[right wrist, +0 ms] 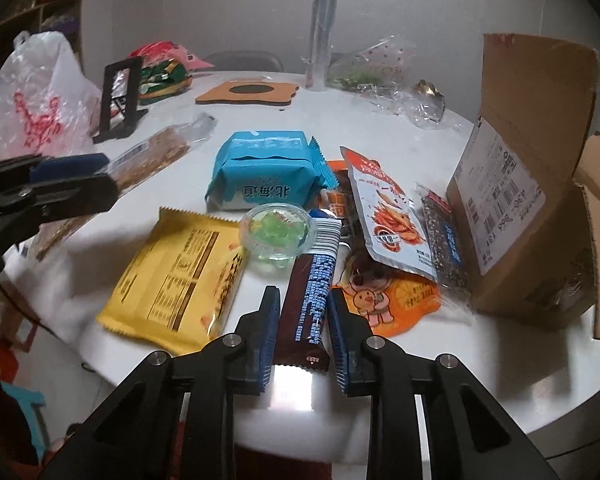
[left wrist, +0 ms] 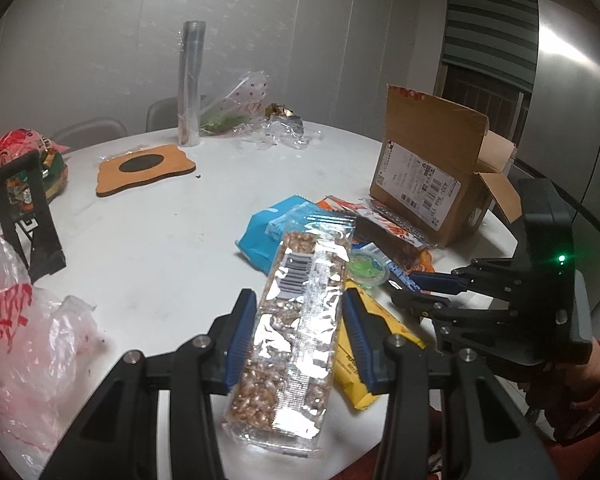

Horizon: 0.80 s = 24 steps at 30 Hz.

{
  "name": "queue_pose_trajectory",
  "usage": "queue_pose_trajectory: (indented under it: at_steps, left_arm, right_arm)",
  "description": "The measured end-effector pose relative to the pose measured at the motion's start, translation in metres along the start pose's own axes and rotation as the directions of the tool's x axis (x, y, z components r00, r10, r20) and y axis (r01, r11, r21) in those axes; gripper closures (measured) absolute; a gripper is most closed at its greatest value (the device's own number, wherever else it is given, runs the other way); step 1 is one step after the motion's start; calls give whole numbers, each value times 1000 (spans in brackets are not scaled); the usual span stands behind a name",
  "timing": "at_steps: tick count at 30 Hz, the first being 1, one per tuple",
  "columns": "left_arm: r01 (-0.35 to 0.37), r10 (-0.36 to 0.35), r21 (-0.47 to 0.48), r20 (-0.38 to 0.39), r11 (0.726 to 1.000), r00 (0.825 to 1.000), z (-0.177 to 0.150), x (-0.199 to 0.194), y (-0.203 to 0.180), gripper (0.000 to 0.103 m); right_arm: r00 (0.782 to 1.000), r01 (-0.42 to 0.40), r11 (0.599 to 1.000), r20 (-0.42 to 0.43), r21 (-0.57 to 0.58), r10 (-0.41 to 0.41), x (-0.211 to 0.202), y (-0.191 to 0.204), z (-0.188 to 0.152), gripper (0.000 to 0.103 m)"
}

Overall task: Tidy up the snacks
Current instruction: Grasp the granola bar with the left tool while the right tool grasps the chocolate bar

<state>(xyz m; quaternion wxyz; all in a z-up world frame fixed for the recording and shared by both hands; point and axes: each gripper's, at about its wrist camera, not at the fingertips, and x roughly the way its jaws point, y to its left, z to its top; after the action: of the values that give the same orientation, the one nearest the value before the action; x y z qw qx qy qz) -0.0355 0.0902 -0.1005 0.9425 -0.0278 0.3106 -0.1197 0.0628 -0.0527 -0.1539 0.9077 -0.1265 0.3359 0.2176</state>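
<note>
My left gripper [left wrist: 300, 336] is shut on a clear-wrapped puffed grain bar [left wrist: 300, 304], held above the white round table [left wrist: 148, 240]. The right wrist view shows that bar [right wrist: 160, 152] sticking out from the left gripper [right wrist: 108, 178]. My right gripper [right wrist: 304, 336] is shut on a dark brown bar with blue print [right wrist: 308, 292], whose far end rests among the snacks. Around it lie a yellow packet [right wrist: 176, 272], a green jelly cup [right wrist: 276, 236], a blue packet [right wrist: 260, 172] and orange pouches [right wrist: 388, 216]. The right gripper [left wrist: 404, 292] shows at the right of the left wrist view.
An open cardboard box [right wrist: 532, 216] stands at the right by the table edge. A white plastic bag [right wrist: 40, 96], a black stand [right wrist: 118, 96], a cork mat [right wrist: 248, 92], a tall clear tube [right wrist: 322, 32] and crumpled cellophane [right wrist: 404, 104] lie further back.
</note>
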Motion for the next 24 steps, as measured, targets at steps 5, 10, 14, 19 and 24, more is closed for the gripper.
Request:
queue_pose_trajectory:
  at_steps: [5, 10, 14, 19, 24]
  left_arm:
    - [1, -1, -2, 2, 1000, 1000, 0, 0, 0, 62]
    - [-3, 3, 1, 3, 1000, 1000, 1, 0, 1, 62]
    - [-2, 2, -2, 8, 1000, 1000, 2, -2, 2, 62]
    - [-6, 6, 3, 12, 1000, 1000, 2, -5, 1, 62]
    - [-14, 14, 5, 19, 1000, 1000, 4, -7, 0, 62]
  right_arm:
    - [999, 34, 999, 13, 1, -34, 5, 2, 4, 82]
    - [998, 56, 998, 32, 8, -57, 9, 5, 7, 80]
    - [996, 83, 996, 44, 11, -84, 11, 8, 7, 80]
    - [992, 117, 993, 48, -11, -116, 12, 13, 6, 87]
    - [992, 116, 993, 56, 0, -115, 4, 6, 4, 88]
